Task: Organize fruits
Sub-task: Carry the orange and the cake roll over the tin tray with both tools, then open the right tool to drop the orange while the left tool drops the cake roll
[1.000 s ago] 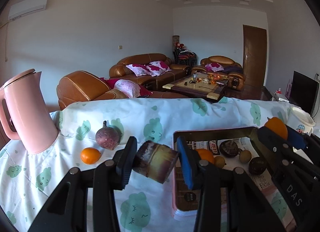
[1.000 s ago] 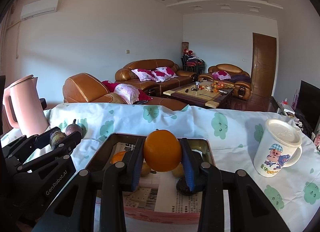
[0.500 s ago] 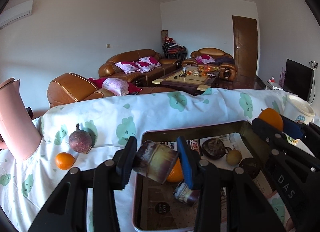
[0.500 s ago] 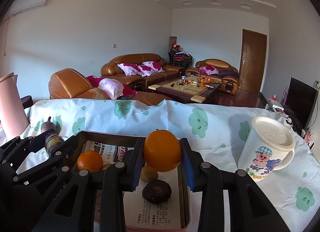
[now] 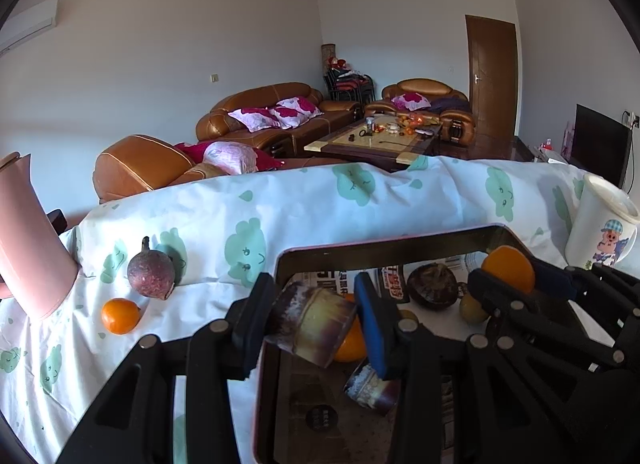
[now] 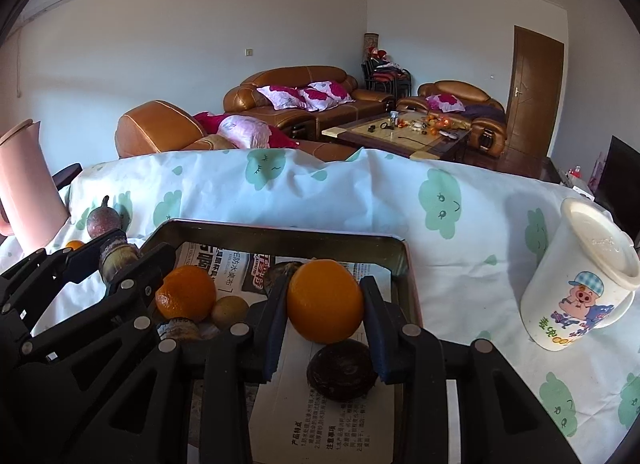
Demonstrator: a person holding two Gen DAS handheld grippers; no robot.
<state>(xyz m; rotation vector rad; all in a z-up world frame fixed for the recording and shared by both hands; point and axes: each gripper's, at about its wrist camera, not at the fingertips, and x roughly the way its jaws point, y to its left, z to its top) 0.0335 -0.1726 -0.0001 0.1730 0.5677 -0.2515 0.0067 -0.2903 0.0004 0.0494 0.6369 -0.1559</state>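
Note:
My left gripper (image 5: pixel 314 314) is shut on a short piece of sugarcane (image 5: pixel 312 322) and holds it over the left end of the metal tray (image 5: pixel 384 242). My right gripper (image 6: pixel 325 302) is shut on an orange (image 6: pixel 325 300) above the tray's (image 6: pixel 280 232) right part. In the tray, lined with newspaper, lie another orange (image 6: pixel 186 292), a dark round fruit (image 6: pixel 342 370), a small brown fruit (image 6: pixel 230 310) and a second sugarcane piece (image 5: pixel 370 386). On the cloth to the left lie a purple fruit (image 5: pixel 151 274) and a small orange (image 5: pixel 120 316).
A pink kettle (image 5: pixel 24 240) stands at the far left of the table. A white cartoon mug (image 6: pixel 582 276) stands to the right of the tray. The table is covered by a white cloth with green clouds (image 6: pixel 360 192). Sofas and a coffee table are behind.
Both grippers have kept their hold. The left gripper has moved right over the tray's left end with the sugarcane. The right gripper with the orange has shifted slightly over the tray.

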